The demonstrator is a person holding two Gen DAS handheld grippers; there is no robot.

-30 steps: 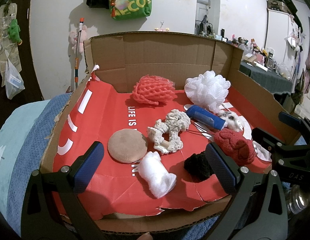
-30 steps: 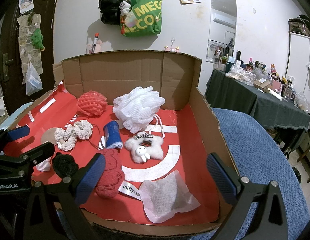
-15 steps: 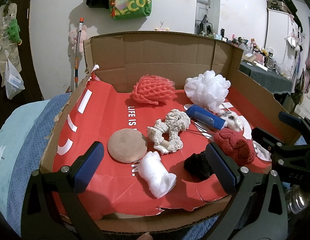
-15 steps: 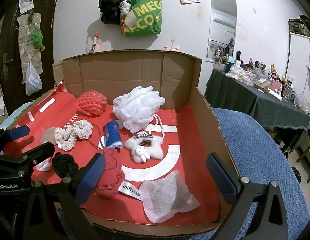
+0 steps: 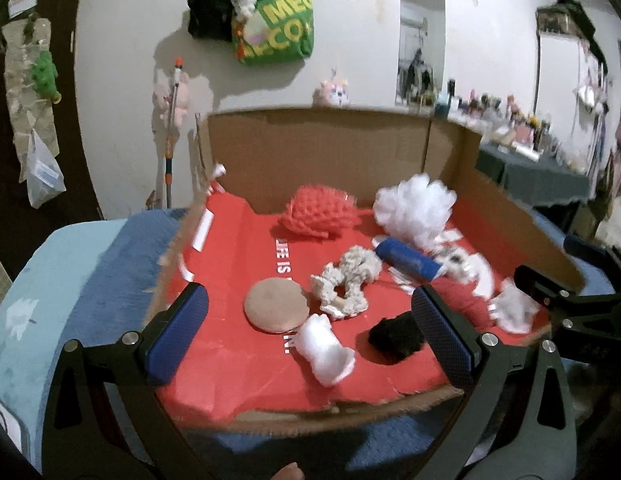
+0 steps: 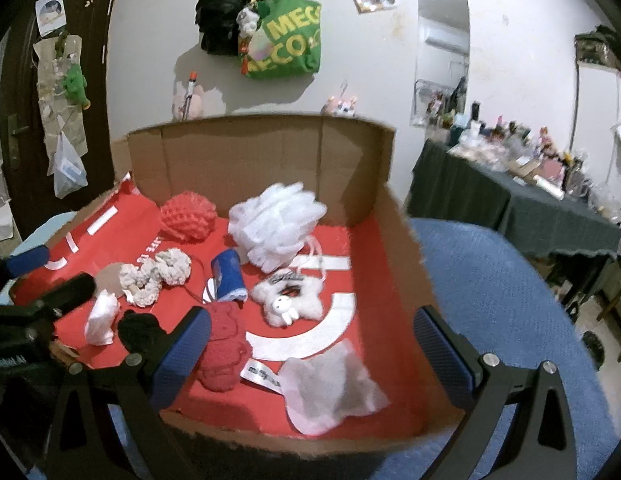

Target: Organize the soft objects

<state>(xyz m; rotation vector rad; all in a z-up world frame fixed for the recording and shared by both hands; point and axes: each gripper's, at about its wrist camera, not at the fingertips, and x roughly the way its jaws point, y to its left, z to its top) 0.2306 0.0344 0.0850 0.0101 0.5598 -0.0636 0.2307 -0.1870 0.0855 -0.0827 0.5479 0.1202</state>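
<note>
An open cardboard box (image 5: 310,152) with a red floor holds several soft things. In the left wrist view: a tan round pad (image 5: 276,306), a white wad (image 5: 326,350), a cream scrunchie (image 5: 346,280), a black fuzzy lump (image 5: 394,336), a blue roll (image 5: 408,260), a red mesh ball (image 5: 316,216) and a white bath pouf (image 5: 414,206). The right wrist view adds a red knit piece (image 6: 222,344), a white plush with a bunny (image 6: 288,300) and a white sheet (image 6: 334,388). My left gripper (image 5: 310,340) and right gripper (image 6: 310,354) are open and empty at the box's near edge.
The box lies on a blue blanket (image 6: 490,280). A green tote bag (image 6: 284,40) hangs on the wall behind. A dark-clothed table (image 6: 518,208) with clutter stands at the right. A door (image 6: 14,120) is at the left.
Both grippers have lifted and pulled back a little from the box, so it sits lower and smaller in both views. The objects in the box have not moved.
</note>
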